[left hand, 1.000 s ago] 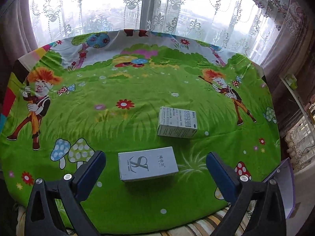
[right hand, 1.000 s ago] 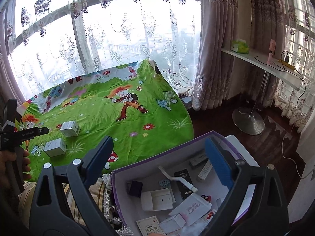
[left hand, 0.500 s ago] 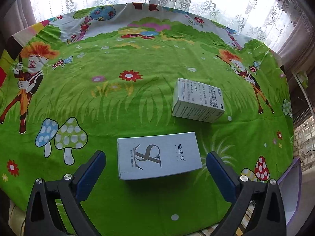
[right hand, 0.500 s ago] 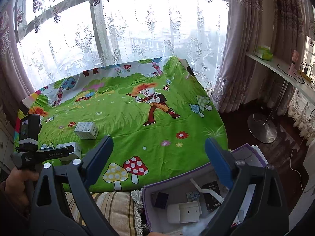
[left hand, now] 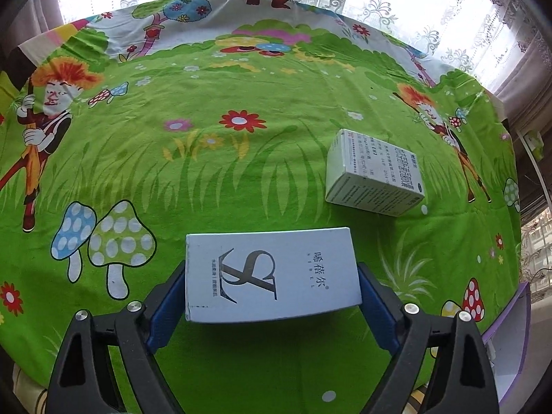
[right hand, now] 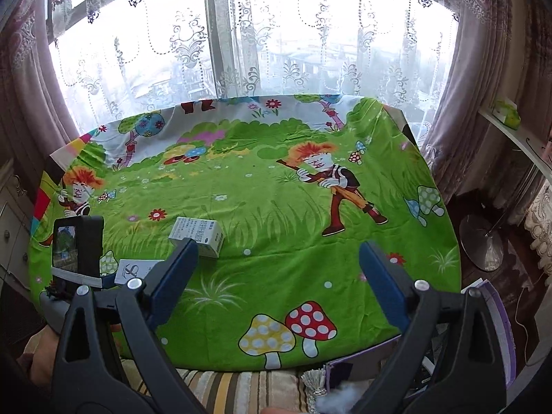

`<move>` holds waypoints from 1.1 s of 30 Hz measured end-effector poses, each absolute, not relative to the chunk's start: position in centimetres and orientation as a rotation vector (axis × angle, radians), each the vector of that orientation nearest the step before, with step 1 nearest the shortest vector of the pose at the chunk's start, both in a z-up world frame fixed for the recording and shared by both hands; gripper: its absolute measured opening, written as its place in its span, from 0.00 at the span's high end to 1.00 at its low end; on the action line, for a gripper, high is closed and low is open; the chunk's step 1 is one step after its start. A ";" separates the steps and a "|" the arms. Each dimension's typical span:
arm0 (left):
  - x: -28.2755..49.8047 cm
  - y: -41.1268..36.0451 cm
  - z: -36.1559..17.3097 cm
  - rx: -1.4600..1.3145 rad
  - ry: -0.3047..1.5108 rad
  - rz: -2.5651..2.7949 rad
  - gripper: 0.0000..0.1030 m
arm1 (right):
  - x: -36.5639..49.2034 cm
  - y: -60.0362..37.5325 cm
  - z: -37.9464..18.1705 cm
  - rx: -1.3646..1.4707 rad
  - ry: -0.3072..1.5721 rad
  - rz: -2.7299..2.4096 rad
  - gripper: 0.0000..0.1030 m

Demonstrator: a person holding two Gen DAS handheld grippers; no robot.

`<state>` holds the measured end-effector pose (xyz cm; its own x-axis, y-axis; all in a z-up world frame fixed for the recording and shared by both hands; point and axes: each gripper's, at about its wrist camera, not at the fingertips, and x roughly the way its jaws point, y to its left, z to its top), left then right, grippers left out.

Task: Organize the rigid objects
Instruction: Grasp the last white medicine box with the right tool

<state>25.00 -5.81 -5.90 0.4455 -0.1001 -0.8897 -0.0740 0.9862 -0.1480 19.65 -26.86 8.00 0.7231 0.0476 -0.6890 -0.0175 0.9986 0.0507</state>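
Pads of the left gripper [left hand: 272, 267], low in the left wrist view, drawn up on either short end of the pale blue box [left hand: 269, 272], closing, with the box between them; just beside its ends, firm press not yet evident. Taken across the long axis probably because those ends offer flat, parallel faces and leave the printed top clear. Lying flat on the green cartoon cloth [left hand: 241, 172], close to the near edge of the table, so little room below it in the frame and plenty above. Spread wide at the bottom of the right wrist view, the right gripper [right hand: 276, 245], nothing between its pads, only cloth behind. Seemingly kept free above the near edge for the next pick. At lower right of both views, a sliver of the purple bin [left hand: 510, 327], sitting off the table's edge and lower than the cloth; likely the destination, so a lift and a swing toward lower right needed, clearing the table rim on the way. Up and to the right of the held box, well apart from it, the white medicine box [left hand: 374, 172], also flat, turned at a slant. No obstacle between the two boxes. Beyond that, bare cloth all the way to the far edge at the top of the frame, then lace curtains [right hand: 241, 51] and the window.
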 end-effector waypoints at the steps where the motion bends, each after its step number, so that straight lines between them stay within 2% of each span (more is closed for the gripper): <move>1: 24.9 -5.4 -5.8 -0.186 1.100 -0.008 0.12 | 20.0 -26.3 7.9 0.040 0.769 0.043 0.07; 15: 23.3 2.0 -4.1 -0.336 0.924 0.226 0.12 | 25.5 -18.7 2.8 0.045 0.863 0.103 0.07; 33: 22.4 4.0 -4.5 -0.415 0.879 0.304 0.12 | 30.3 -14.9 -3.0 0.003 0.958 0.081 0.08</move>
<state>22.42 4.01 -4.46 0.6040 0.0868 -0.7923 -0.4208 0.8790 -0.2245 30.29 -14.88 -2.98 0.5719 0.0709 -0.8172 -0.0679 0.9969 0.0389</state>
